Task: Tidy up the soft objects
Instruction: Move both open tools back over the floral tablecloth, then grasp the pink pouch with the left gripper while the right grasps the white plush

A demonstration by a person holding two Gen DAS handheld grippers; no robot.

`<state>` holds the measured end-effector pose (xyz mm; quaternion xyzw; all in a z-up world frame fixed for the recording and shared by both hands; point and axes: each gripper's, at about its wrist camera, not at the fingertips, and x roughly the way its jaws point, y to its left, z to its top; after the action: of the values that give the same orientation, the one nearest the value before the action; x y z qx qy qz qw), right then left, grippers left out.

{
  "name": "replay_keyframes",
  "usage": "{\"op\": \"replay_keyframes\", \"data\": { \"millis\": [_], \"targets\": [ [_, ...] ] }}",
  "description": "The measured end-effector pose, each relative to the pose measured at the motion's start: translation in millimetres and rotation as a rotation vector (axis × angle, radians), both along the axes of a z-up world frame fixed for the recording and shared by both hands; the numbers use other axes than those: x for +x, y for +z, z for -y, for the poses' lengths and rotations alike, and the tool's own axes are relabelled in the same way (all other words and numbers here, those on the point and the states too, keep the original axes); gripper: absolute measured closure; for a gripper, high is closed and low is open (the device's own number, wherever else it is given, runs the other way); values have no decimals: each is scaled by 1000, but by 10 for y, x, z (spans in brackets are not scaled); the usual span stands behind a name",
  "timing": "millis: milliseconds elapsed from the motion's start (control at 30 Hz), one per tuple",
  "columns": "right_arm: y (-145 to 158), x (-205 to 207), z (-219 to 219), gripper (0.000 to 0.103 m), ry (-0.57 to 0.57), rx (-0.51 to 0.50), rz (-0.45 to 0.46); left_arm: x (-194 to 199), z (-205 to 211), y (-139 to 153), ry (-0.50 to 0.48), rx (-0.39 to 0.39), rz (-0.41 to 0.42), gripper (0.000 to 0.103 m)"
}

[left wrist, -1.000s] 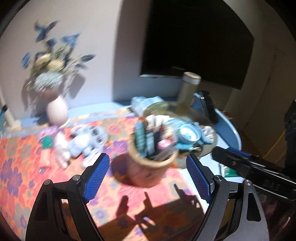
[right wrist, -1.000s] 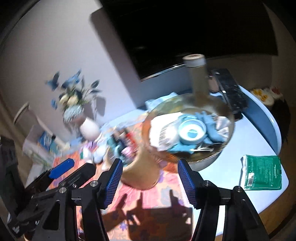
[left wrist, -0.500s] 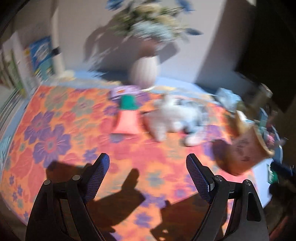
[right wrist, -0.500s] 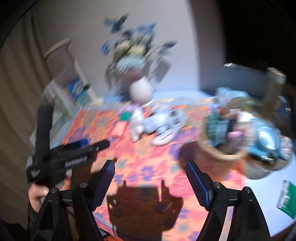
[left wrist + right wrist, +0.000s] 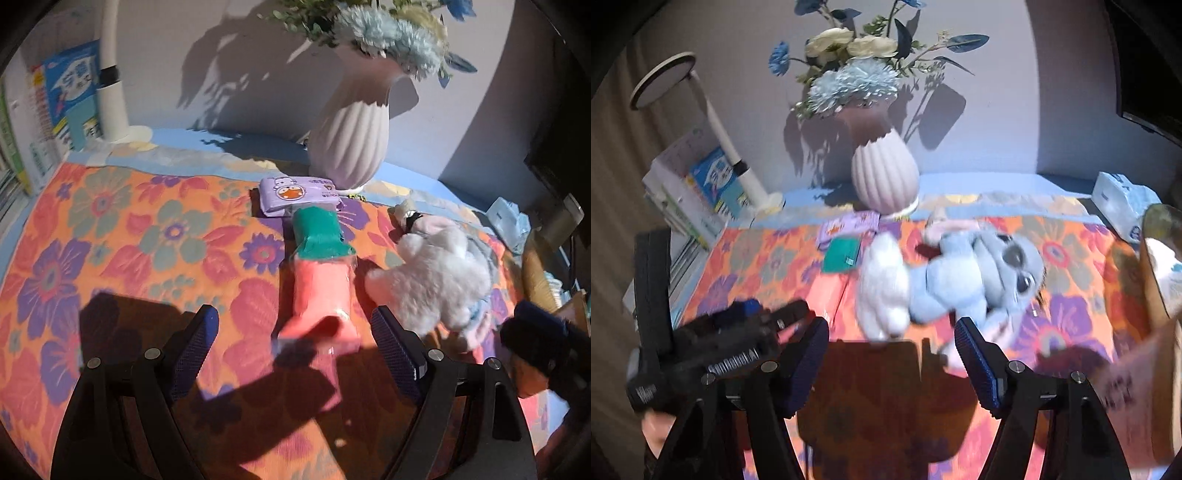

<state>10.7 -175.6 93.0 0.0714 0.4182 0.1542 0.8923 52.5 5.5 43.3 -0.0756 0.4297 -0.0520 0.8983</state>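
A pink packet lies on the floral cloth with a green packet and a purple packet beyond it. A blue-and-white plush toy lies to their right; it also shows in the right wrist view. My left gripper is open, low over the near end of the pink packet. My right gripper is open, just in front of the plush. The left gripper also shows at the left of the right wrist view.
A ribbed white vase of flowers stands behind the packets at the wall. A white lamp base and books are at the back left. A tissue pack and a brown basket are at the right.
Both grippers swung left from the basket and bowl and came in close over the cloth. The left now faces the pink packet, the right the plush toy.
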Motion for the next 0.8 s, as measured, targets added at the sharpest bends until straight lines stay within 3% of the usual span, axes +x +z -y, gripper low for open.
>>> {"op": "replay_keyframes", "data": {
  "millis": [267, 633, 700, 767, 800],
  "targets": [
    [-147, 416, -123, 34, 9, 18, -15, 190, 61, -159, -32, 37, -15, 20],
    [-304, 589, -394, 69, 31, -71, 6, 267, 142, -243, -56, 58, -26, 25],
    [-296, 561, -376, 71, 23, -77, 15, 270, 151, -237, -60, 63, -22, 32],
    [-272, 520, -339, 72, 6, -65, 12, 263, 154, -232, -64, 68, -17, 56],
    [-255, 487, -314, 72, -4, -52, 10, 250, 158, -224, -69, 71, -11, 63]
  ]
}}
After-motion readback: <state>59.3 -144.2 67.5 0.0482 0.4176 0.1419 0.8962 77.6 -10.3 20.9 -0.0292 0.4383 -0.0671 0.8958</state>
